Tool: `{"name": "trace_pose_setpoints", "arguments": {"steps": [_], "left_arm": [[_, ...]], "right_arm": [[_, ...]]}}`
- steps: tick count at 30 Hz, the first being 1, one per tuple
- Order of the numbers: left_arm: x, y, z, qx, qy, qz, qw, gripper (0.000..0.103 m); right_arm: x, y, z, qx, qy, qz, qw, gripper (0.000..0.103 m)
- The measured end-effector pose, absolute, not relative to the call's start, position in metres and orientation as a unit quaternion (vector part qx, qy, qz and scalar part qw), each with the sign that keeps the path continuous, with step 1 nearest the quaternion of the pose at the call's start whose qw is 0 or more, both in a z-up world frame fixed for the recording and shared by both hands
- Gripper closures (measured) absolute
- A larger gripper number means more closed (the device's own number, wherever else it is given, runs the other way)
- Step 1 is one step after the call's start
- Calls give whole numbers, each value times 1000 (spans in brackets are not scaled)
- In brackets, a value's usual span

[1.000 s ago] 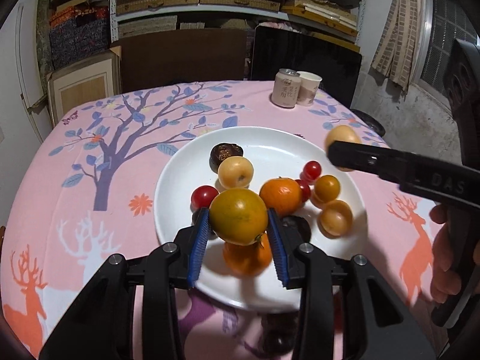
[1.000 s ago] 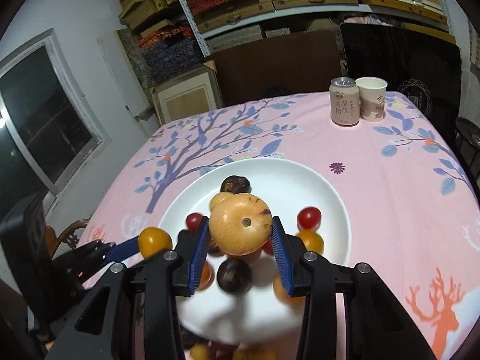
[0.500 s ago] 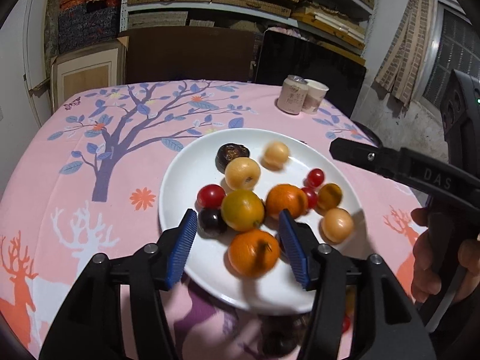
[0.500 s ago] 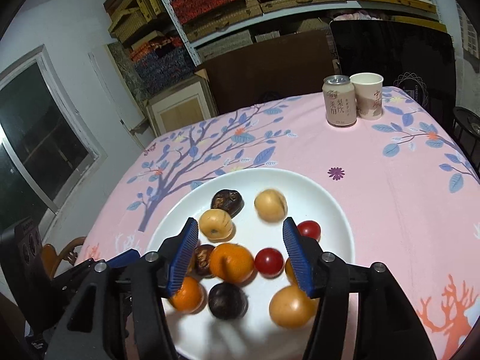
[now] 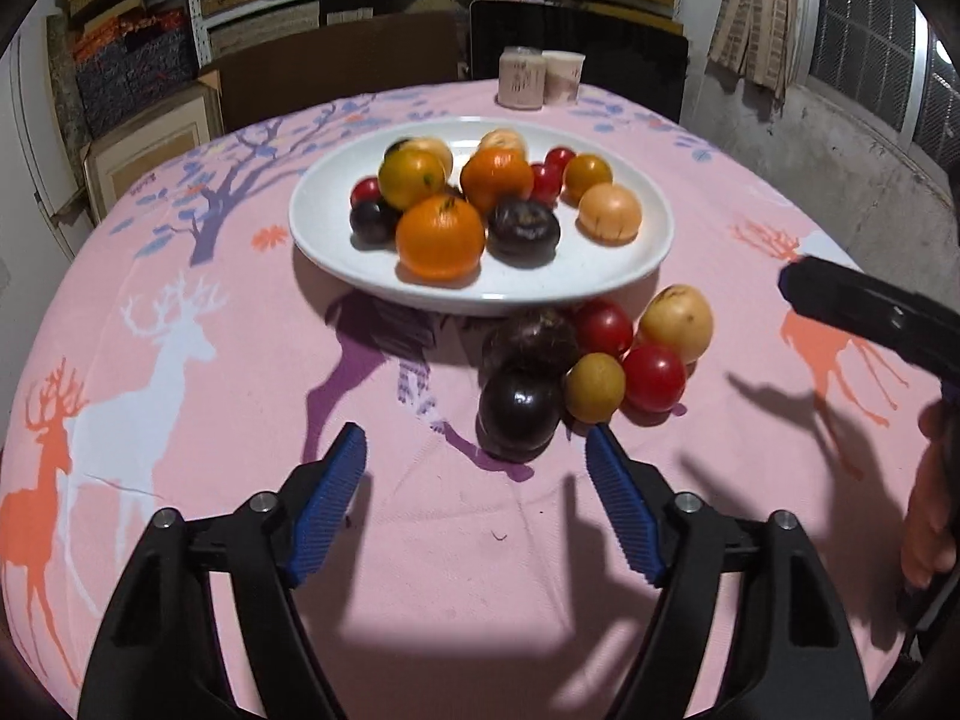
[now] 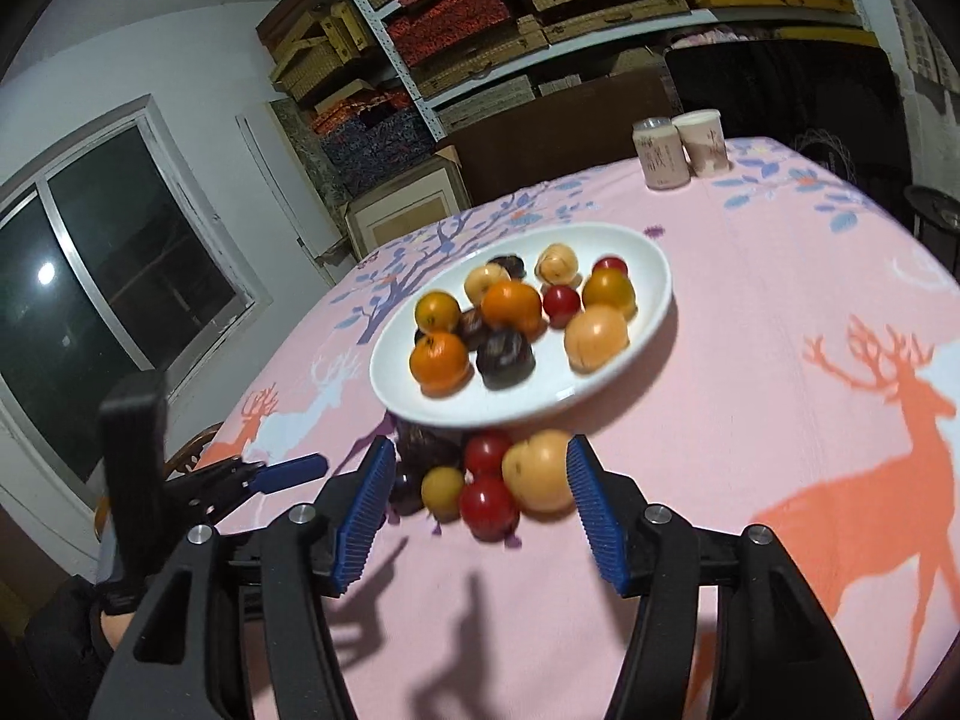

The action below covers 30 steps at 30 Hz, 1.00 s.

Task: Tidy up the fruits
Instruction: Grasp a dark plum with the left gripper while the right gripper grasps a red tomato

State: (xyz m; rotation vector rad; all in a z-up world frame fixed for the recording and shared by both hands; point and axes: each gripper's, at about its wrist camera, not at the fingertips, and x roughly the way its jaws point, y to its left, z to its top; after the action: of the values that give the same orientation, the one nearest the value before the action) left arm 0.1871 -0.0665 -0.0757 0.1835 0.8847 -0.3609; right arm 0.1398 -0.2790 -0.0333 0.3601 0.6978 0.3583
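Both grippers' fingers (image 5: 354, 450) spread, empty, just widened; loose fruit cluster (image 5: 591, 360) before plate (image 5: 324, 240); can (image 5: 521, 84), cup (image 5: 563, 83) beyond.

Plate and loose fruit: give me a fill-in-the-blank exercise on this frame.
1. The plate is coloured ____.
2. The loose fruit lies on the ____, beside the plate.
3. The left gripper holds ____.
4. Behind the plate, beside the can, stands a ____.

Missing: white; tablecloth; nothing; cup

I count one white plate (image 5: 654, 240) holding perhaps eleven fruits, six loose fruits (image 5: 600, 360) on my desk (image 5: 180, 420), one can (image 5: 521, 84) and one paper cup (image 5: 563, 77).
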Motion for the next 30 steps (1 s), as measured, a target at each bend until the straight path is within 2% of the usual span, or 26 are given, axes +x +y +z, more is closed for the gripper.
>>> {"name": "trace_pose_setpoints", "arguments": {"steps": [9, 12, 15, 21, 24, 30], "left_arm": [[210, -87, -92, 107, 432, -174, 878, 45], [208, -85, -88, 97, 423, -190, 881, 72], [194, -80, -77, 103, 395, -188, 893, 71], [186, -49, -53, 35, 365, -194, 910, 71], [187, -43, -51, 18, 365, -195, 910, 71], [186, -44, -51, 20, 367, -201, 908, 71]], "right_arm": [[142, -281, -49, 183, 350, 166, 903, 43], [144, -277, -53, 170, 366, 158, 901, 43], [143, -268, -56, 152, 386, 169, 894, 44], [149, -230, -65, 57, 421, 173, 889, 53], [158, -222, -72, 46, 435, 169, 883, 54], [169, -212, -79, 35, 442, 157, 882, 63]]}}
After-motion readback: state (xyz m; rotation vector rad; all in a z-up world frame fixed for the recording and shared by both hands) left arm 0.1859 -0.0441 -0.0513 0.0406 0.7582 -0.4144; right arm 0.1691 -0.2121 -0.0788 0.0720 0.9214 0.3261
